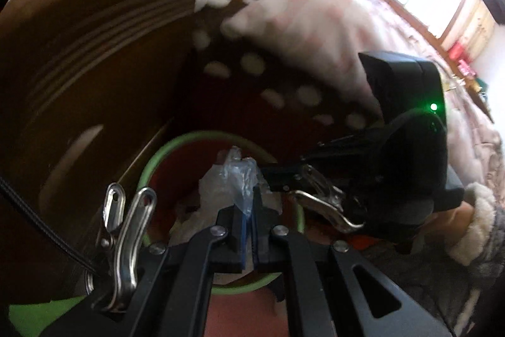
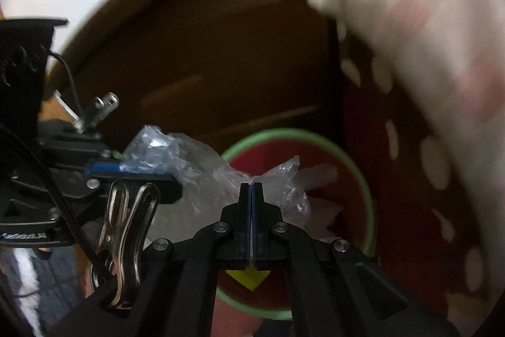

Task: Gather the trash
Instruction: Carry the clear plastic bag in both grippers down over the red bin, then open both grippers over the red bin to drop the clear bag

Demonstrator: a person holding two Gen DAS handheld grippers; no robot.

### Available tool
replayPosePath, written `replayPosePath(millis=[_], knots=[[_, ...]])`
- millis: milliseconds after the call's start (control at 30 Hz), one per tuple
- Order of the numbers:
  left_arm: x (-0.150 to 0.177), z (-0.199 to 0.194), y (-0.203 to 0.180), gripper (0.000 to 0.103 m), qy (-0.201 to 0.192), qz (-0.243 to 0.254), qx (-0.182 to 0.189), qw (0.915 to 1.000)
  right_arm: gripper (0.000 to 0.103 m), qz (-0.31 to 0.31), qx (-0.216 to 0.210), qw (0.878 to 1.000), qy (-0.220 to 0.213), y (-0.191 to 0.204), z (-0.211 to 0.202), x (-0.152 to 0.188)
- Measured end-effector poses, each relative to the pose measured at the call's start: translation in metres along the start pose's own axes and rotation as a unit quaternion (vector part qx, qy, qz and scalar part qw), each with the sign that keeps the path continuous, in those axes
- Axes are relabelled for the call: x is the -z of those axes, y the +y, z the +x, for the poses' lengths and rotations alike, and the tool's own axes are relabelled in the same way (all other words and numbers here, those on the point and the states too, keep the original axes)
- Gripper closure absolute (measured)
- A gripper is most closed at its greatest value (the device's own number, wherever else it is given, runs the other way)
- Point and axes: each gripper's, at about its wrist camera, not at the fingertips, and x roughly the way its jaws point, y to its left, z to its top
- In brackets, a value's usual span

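left wrist: both grippers (image 1: 251, 195) (image 2: 251, 190) clamp clear plastic wrap (image 2: 202, 166) over green-rimmed bin (image 2: 363, 176)

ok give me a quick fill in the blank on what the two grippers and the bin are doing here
1. Both grippers, left and right, pinch the same crumpled clear ____ wrapper.
2. The bin below them has a ____ rim.
3. Each gripper's fingers are ____ on the wrapper.
4. The wrapper hangs ____ the bin's opening.

Missing words: plastic; green; shut; above
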Motion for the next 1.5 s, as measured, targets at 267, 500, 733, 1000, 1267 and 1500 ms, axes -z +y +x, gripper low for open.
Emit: replayPosePath(millis=[267, 500, 733, 1000, 1267, 1500], knots=[[0.01, 0.037, 0.012, 0.101, 0.042, -0.008, -0.044, 0.9981, 0.102, -0.019, 0.018, 0.998, 0.057, -0.001, 0.037, 0.011], [0.016, 0.065, 0.018, 0.101, 0.072, -0.008, -0.069, 0.995, 0.102, -0.026, 0.032, 0.994, 0.103, -0.005, 0.061, 0.019], [0.017, 0.08, 0.023, 0.099, 0.08, -0.016, -0.089, 0.9927, 0.102, -0.023, 0.041, 0.992, 0.116, -0.003, 0.074, 0.022], [0.013, 0.091, 0.034, 0.093, 0.094, -0.052, -0.086, 0.9905, 0.102, -0.007, 0.06, 0.992, 0.106, -0.003, 0.063, 0.024], [0.011, 0.087, 0.03, 0.068, 0.08, -0.036, -0.081, 0.9928, 0.101, 0.005, 0.049, 0.993, 0.104, -0.006, 0.06, 0.018], [0.013, 0.073, 0.014, 0.065, 0.06, -0.004, -0.094, 0.9938, 0.081, -0.018, 0.055, 0.994, 0.096, 0.008, 0.049, 0.015]])
